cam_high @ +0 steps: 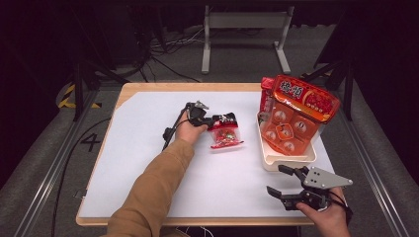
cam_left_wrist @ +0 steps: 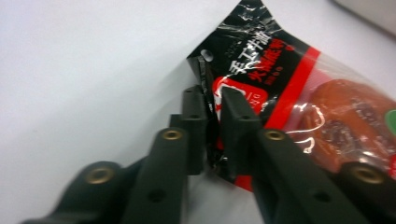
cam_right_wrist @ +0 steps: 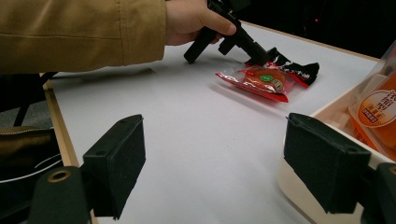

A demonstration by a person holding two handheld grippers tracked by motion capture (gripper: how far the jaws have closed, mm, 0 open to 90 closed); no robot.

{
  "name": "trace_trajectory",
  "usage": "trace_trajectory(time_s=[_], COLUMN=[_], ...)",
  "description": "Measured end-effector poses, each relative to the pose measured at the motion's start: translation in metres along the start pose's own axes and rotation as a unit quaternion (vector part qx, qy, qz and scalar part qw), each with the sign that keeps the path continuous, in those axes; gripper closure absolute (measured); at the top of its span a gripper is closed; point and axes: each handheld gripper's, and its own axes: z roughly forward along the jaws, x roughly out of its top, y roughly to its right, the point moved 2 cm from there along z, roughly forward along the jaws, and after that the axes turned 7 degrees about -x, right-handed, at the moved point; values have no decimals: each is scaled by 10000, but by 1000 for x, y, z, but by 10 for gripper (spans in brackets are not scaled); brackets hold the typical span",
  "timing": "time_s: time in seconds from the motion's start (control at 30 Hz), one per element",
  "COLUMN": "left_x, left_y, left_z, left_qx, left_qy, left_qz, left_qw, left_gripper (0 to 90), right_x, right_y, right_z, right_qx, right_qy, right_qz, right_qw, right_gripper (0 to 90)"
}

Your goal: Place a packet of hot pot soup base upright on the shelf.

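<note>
A: Left hand-held gripper [cam_high: 216,120]?
B: Mid desk [cam_high: 148,163], far half. Jaws pinched on the black top edge of the small snack packet [cam_high: 225,132]. In the left gripper view the left hand-held gripper [cam_left_wrist: 214,122] has both pads clamped on the packet [cam_left_wrist: 299,107] edge, black and red wrapper with white print, reddish contents behind clear film.
A: Packet lifted?
B: Looks flat on the white desk surface [cam_left_wrist: 84,79], gripped corner maybe slightly raised; cannot tell for sure.
A: Right one?
B: Right hand-held gripper [cam_high: 282,180] at the near right edge of the desk, jaws spread wide, nothing between them. Right gripper view confirms: the right hand-held gripper [cam_right_wrist: 215,163] has a wide gap with bare desk [cam_right_wrist: 196,140] between the pads.
A: Other stuff?
B: White tray [cam_high: 289,160] on the right, just beyond the right hand-held gripper, holding a big orange-red bag [cam_high: 296,116] propped upright. Tray rim [cam_right_wrist: 327,116] shows at right in the right gripper view, with the packet [cam_right_wrist: 266,79] and the person's tan sleeve [cam_right_wrist: 84,32] farther off.
</note>
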Motion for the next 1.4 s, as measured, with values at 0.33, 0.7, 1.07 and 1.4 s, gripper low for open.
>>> trace_trajectory(time_s=[0.33, 0.7, 1.07, 1.4], left_x=[13, 32, 41, 44], left_y=[9, 48, 83, 106], left_z=[-24, -59, -84, -109], left_qx=[-228, -729, -1081, -1323], left_qy=[361, 947, 1086, 1380], left_qz=[29, 412, 849, 1039], left_qw=[9991, 9920, 9845, 9760], left_gripper=[885, 891, 900, 900], right_x=[0, 3, 8, 19], right_y=[3, 4, 5, 12], right_z=[-1, 1, 1, 4], right_qx=[-22, -17, -34, -184], right_qy=[35, 60, 91, 39], right_qz=[65, 78, 93, 361], right_qw=[10000, 10000, 9999, 9992], right_gripper=[219, 219, 220, 300])
